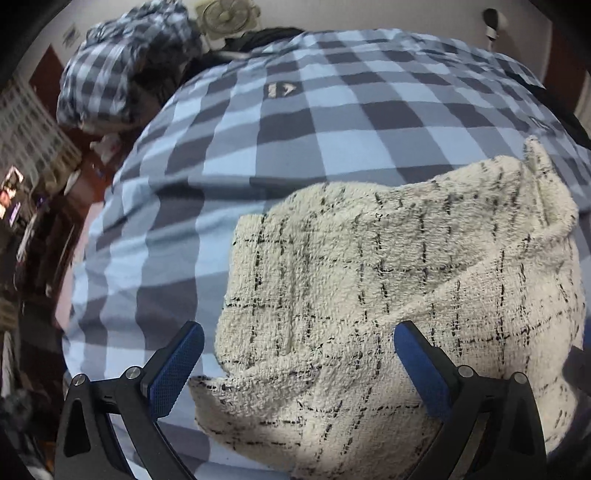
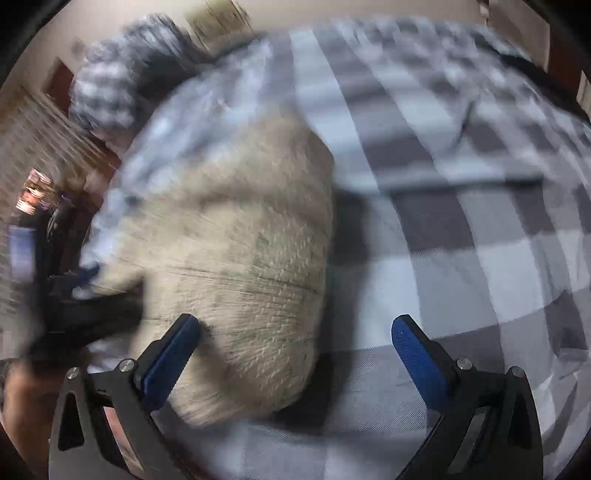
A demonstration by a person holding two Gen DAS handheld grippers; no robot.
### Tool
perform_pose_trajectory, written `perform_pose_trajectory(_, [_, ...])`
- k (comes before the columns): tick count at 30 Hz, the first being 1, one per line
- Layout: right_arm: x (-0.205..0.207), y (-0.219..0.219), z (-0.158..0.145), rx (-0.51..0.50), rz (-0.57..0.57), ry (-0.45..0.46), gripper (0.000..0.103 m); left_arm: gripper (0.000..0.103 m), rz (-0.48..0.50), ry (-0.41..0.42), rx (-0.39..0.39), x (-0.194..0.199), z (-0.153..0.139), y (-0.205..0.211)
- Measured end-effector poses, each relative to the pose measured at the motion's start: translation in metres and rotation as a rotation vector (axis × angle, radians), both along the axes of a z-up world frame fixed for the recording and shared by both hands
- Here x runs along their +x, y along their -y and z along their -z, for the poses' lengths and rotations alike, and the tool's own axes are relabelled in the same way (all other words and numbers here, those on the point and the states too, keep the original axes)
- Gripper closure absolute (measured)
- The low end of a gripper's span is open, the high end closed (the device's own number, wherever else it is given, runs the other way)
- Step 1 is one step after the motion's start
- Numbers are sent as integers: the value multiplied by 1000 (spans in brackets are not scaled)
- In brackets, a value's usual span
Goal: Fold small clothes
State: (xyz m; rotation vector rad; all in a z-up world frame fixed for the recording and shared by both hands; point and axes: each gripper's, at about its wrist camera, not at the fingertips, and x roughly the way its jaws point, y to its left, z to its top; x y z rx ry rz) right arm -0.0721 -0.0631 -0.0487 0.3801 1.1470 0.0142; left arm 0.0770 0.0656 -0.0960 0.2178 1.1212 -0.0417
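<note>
A small cream knit garment with thin black check lines lies folded over on the blue-and-grey checked bedspread. My left gripper is open, its blue-padded fingers spread just above the garment's near edge, holding nothing. In the blurred right wrist view the same garment lies left of centre. My right gripper is open and empty, its left finger over the garment's near right edge, its right finger over bare bedspread. The left gripper's dark body shows at the garment's left side.
A bundle of checked bedding lies at the bed's far left corner. A fan stands against the back wall. Cluttered furniture stands beside the bed's left edge. The bedspread stretches far to the right.
</note>
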Motion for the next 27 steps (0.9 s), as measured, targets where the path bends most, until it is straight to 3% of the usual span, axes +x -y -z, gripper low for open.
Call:
perform_pose_trajectory(1, [2,7,12,87,23,-9,2,0,2,-8,-24,0,2,-3])
perform_pose_trajectory(3, [4,20,22,168,61,-29,2,0,-12,-38,-83,1,4,-10])
perform_pose_trajectory(7, [-2,2,8,15,13,30,2,0,-25,-106,-145,3,1,-20])
perform_pose_trajectory(10, [-1,6,4,37,22,31,2,0,-23,-178,-216,1,-16,-44])
perform_pose_trajectory(12, [2,21,1,84,18,44,2,0,-33,-176,-254,-4,-26,-67])
perform_pose_trajectory(15, [-8,38,-1,189,54,83,2,0,-105,-249,-315,1,-18,-101])
perform_pose_trajectory(16, [-10,42,3,253,59,79,2,0,-130,-281,-365,5,-13,-107])
perform_pose_trajectory(18, [0,42,14,371,60,46,2,0,-205,-371,-534,13,7,-120])
perform_pose_trajectory(20, [11,44,29,461,79,5,2,0,-267,-447,-628,19,28,-125])
perform_pose_trajectory(27, [42,41,76,690,94,-128,2,0,-304,-530,-694,25,71,-107])
